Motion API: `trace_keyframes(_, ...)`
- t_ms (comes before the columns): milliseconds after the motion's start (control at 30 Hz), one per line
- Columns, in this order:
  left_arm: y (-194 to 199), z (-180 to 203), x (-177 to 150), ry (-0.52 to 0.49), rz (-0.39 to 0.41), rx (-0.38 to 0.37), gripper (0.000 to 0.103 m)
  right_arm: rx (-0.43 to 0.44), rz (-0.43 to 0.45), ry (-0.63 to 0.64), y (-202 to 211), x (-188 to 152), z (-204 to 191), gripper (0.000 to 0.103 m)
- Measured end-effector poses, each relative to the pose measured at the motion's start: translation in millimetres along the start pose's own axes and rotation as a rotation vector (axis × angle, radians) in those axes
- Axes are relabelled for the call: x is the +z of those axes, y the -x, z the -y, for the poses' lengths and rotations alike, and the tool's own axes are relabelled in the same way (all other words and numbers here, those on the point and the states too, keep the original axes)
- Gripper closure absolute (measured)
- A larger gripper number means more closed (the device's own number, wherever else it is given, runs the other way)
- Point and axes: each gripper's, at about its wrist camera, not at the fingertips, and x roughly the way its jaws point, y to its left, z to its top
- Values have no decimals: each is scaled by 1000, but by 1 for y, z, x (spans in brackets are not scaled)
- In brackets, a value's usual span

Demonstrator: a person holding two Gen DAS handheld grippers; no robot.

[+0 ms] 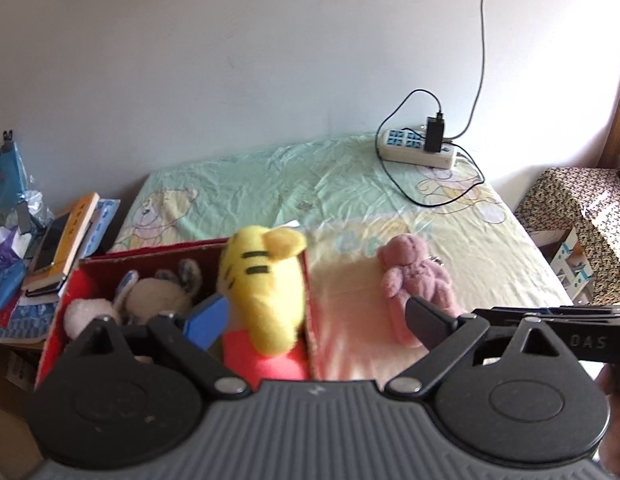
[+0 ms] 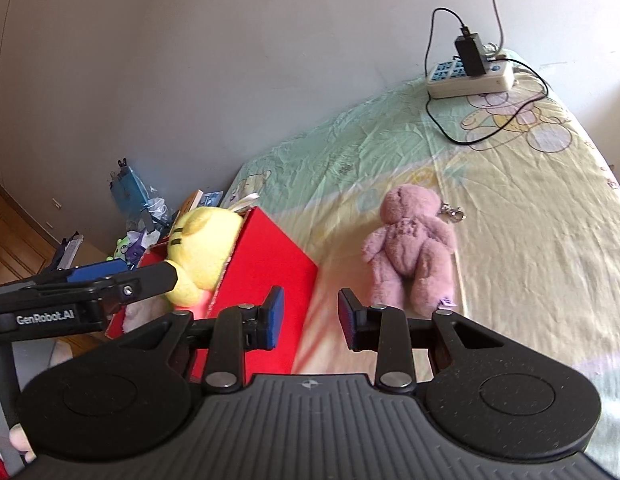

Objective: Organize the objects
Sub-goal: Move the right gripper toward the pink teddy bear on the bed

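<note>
Left gripper released around yellow plush over red box; right gripper released, pink bear at one o'clock

A power strip lies on the sheet near books.

The left gripper is shown with its jaws spread wide, one blue-padded finger at the left and one dark finger at the right. The right gripper is held level, its blue pads parted by a moderate gap with nothing between them.
</note>
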Motion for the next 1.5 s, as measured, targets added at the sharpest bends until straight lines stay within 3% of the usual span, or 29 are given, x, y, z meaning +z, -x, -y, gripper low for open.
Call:
trace_keyframes(233, -24, 58, 6, -66, -17, -56, 10, -42, -13, -28, 5, 7, 44, 70)
trace_keyframes(500, -83, 90, 4, -98, -49, -111, 13, -20, -64, -131, -23, 27, 98, 69)
trace_keyframes(767, -141, 88, -2, -12, -152, -244, 13, 56, -106, -225, -68, 39, 129, 68)
trace_keyframes(1000, -174, 80, -2, 52, -199, -282, 5, 100, -131, -259, -103, 43, 141, 68)
trace_keyframes(1233, -206, 80, -6, 61, -258, -311, 4, 147, -159, -254, -127, 43, 145, 63)
trace_keyframes(1367, -219, 74, -6, 80, -273, -308, 4, 198, -132, -291, -133, 43, 152, 63)
trace_keyframes(1500, -230, 69, -9, 105, -289, -290, 4, 202, -108, -240, -136, 46, 145, 61)
